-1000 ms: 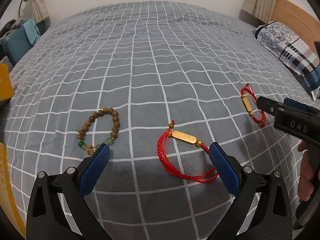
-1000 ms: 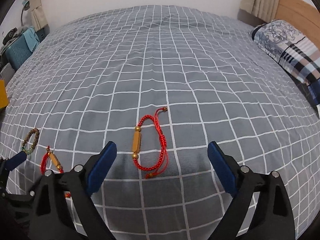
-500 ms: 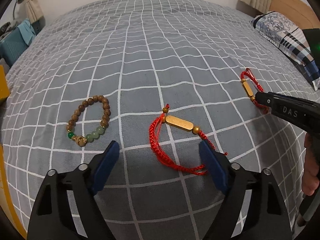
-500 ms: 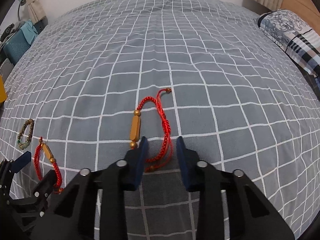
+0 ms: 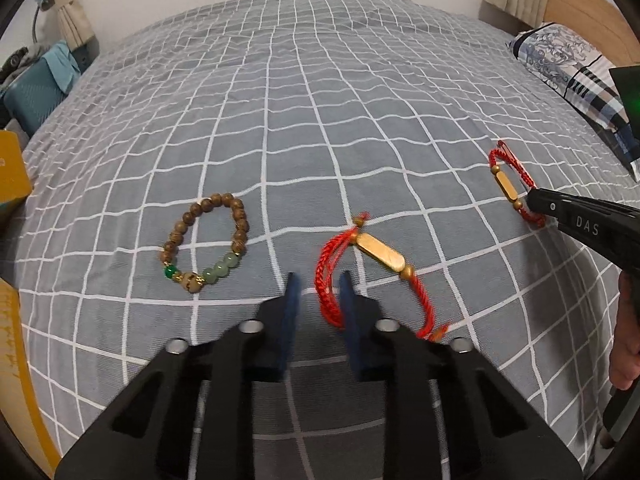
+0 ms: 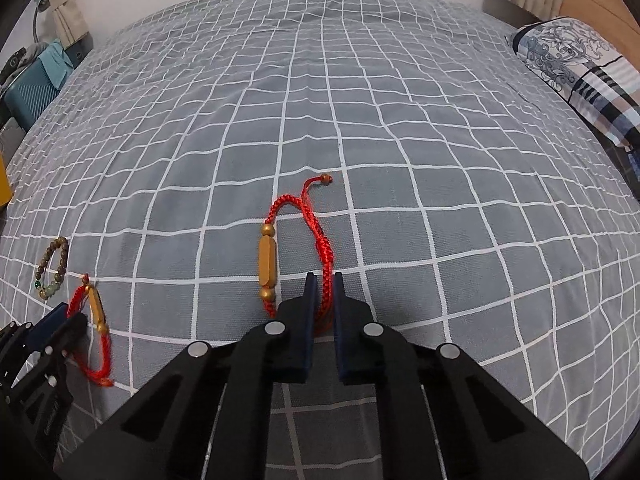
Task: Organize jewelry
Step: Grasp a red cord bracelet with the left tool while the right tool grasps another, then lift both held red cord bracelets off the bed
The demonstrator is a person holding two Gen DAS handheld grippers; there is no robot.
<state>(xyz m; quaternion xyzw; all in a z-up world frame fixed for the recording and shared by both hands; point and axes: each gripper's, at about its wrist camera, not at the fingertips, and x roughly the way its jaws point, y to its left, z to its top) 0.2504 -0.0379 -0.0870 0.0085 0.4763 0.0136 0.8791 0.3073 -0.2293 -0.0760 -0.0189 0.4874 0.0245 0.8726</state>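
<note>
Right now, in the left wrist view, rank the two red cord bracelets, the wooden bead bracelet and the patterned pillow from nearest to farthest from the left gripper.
1. Near red cord bracelet, its cord between the left gripper's pads.
2. Wooden bead bracelet, just to the left.
3. Far red cord bracelet, off to the right, at the right gripper's tip.
4. Patterned pillow, at the far right by the headboard.

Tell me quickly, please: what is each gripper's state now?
Left gripper: closed on the nearer red braided cord bracelet.
Right gripper: closed on the other red braided cord bracelet.
</note>
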